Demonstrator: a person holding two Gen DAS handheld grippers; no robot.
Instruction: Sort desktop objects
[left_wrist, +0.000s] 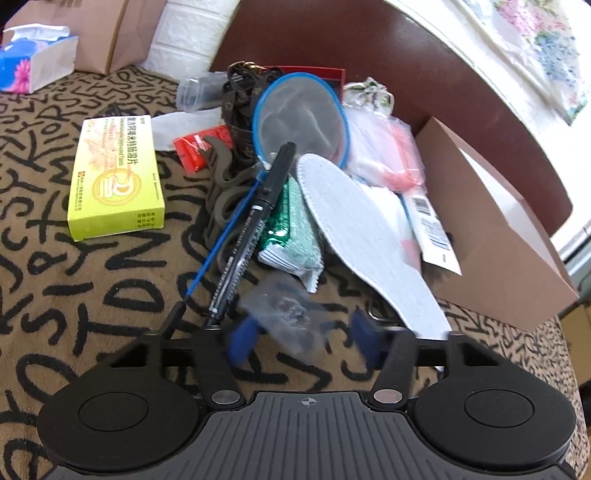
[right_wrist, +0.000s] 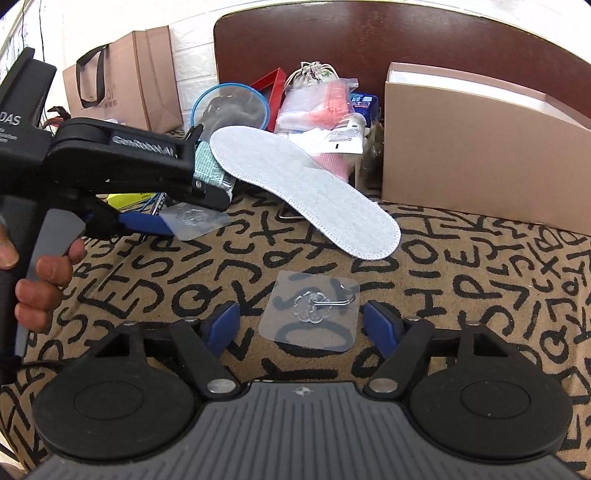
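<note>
My left gripper (left_wrist: 303, 338) is open around a clear adhesive hook pad (left_wrist: 286, 312), blurred, near its blue fingertips; the right wrist view shows the gripper (right_wrist: 162, 225) with that pad (right_wrist: 195, 221) at its tips above the cloth. My right gripper (right_wrist: 301, 326) is open, its blue pads either side of a second clear adhesive hook (right_wrist: 312, 314) lying flat on the cloth. A white insole (left_wrist: 365, 236) lies in the pile; the right wrist view shows it too (right_wrist: 306, 188). A black pen (left_wrist: 251, 229) and a yellow-green medicine box (left_wrist: 114, 177) lie beside the pile.
The pile holds a blue-rimmed mesh disc (left_wrist: 301, 118), green packet (left_wrist: 295, 229), belt, red packet and plastic bags. A pink open box (right_wrist: 476, 147) stands at right, a paper bag (right_wrist: 129, 85) at back left, a tissue pack (left_wrist: 37, 62) far left. A brown headboard (right_wrist: 369, 40) backs the patterned cloth.
</note>
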